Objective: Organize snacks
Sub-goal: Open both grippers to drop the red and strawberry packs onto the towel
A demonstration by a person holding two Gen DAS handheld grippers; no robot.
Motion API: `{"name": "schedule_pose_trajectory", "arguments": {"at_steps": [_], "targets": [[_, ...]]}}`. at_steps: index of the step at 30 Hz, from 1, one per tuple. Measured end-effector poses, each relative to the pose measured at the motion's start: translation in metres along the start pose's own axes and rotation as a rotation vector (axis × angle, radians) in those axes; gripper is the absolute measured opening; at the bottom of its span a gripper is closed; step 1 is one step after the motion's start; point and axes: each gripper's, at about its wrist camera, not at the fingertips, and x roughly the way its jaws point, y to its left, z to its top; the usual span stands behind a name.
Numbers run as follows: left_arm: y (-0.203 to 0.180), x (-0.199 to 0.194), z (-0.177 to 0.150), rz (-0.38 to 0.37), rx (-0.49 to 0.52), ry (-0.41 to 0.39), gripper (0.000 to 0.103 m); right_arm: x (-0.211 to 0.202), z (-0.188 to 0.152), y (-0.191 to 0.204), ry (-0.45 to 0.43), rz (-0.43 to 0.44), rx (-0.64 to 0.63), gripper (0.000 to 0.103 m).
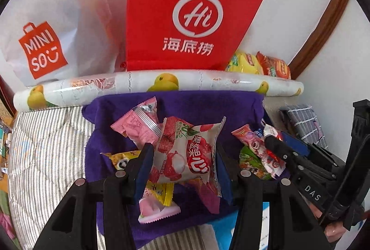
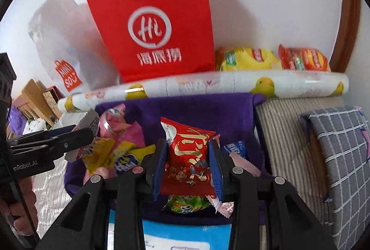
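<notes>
Left wrist view: the left gripper (image 1: 185,163) is clamped on a white pouch (image 1: 185,153) printed with pink lychees and red characters, held over a purple cloth (image 1: 208,106) strewn with pink and yellow packets. In the right wrist view the right gripper (image 2: 188,163) is clamped on a glossy red packet (image 2: 188,157) with gold characters, above the same cloth. A red bag (image 2: 152,32) stands behind, against the wall.

A white wall (image 2: 266,7) stands behind – brown wooden trim (image 2: 349,25) at right, wooden furniture (image 2: 34,97) far left, soft daylight.
</notes>
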Motion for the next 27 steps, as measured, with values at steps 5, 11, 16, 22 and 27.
{"name": "schedule_pose_trajectory", "arguments": {"at_steps": [5,11,16,22,27], "targets": [[-0.002,0.016,0.001,0.016,0.010,0.019,0.051,0.020,-0.003,-0.004,0.048,-0.005,-0.001,0.036],[-0.003,0.024,0.002,0.008,0.011,0.022,0.053,0.027,-0.005,-0.005,0.061,-0.011,-0.013,0.036],[-0.005,0.027,0.000,0.008,0.016,0.022,0.054,0.030,-0.006,-0.003,0.067,-0.013,-0.021,0.037],[-0.008,0.025,0.002,-0.017,0.014,0.026,0.060,0.029,-0.005,-0.004,0.071,-0.017,-0.022,0.043],[-0.012,0.012,0.002,0.010,0.012,-0.005,0.068,0.017,-0.004,-0.002,0.050,-0.017,-0.030,0.054]]}}
